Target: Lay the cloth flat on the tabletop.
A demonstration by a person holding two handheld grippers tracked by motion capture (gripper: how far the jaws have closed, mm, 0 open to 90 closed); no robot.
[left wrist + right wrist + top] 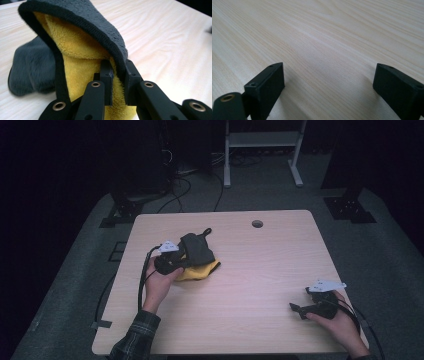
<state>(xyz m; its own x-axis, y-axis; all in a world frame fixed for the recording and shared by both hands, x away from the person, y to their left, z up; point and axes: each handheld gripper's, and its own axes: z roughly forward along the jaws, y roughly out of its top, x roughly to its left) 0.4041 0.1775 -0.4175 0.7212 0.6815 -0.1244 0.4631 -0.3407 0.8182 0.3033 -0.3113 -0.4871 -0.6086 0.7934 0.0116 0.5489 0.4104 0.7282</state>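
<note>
A fleece cloth (197, 255), dark grey on one side and yellow on the other, lies left of the table's middle. My left gripper (182, 260) is shut on its edge and holds that edge lifted and folded over. In the left gripper view the cloth (82, 42) arches over the jaws, and my left gripper (117, 75) pinches the grey-and-yellow layer between its pads. My right gripper (296, 310) rests at the table's front right in a hand. In the right gripper view my right gripper (329, 82) stands open, with bare wood between its jaws.
The light wooden table (260, 270) has a round cable hole (257, 224) near its far edge. Cables trail off the left side from the left gripper. Behind the table are a white frame's legs (262, 150) and dark stands on a grey floor.
</note>
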